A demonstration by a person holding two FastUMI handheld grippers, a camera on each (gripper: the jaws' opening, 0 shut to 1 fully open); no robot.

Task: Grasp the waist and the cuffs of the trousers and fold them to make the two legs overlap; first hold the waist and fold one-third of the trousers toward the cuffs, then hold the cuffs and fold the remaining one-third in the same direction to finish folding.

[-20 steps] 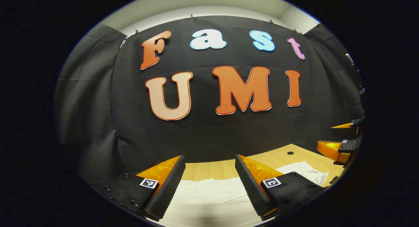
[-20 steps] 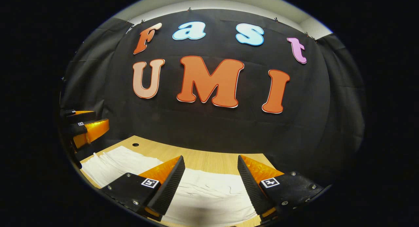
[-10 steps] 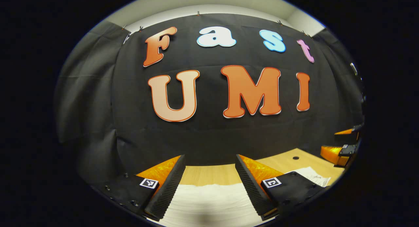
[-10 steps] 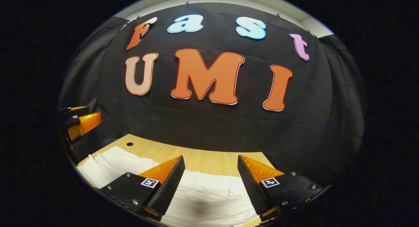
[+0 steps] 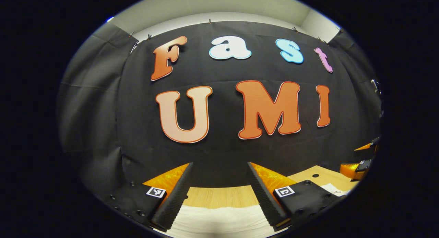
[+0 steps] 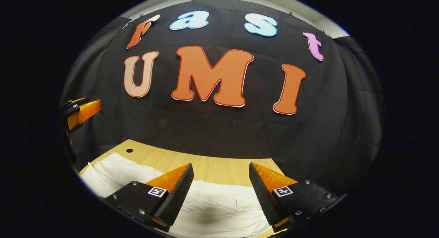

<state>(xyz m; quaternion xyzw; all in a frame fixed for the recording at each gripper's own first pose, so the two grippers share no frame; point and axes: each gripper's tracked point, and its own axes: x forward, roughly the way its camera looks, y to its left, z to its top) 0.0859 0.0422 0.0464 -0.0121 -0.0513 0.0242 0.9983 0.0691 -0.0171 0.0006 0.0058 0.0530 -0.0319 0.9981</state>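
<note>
White trousers [image 6: 219, 207] lie spread flat on a pale wooden surface [image 6: 219, 167] in a booth, their cloth running from below the right tool [image 6: 221, 191] off toward the near left, where gathered pleats [image 6: 103, 169] bunch at one end. In the left gripper view the same white cloth [image 5: 219, 222] sits just under the left tool [image 5: 219, 193], with another patch of it [image 5: 337, 189] showing far to the right. Both tools stand released, jaws wide apart and clamped on nothing, each held a little above the fabric and pointed at the black back wall [image 6: 219, 128].

The garment looks thin, soft and light; it should drape and crease freely, offer no stiffness to push against, and may slide a little on the smooth wood. Which end is the waist cannot be told for certain, though the pleated end suggests an elastic band. A sound hold would pinch through the hem or band at the outer corners, one tool to each, so the layers lift together rather than peel apart. A small round hole [image 6: 129, 150] marks the surface beyond the cloth.
</note>
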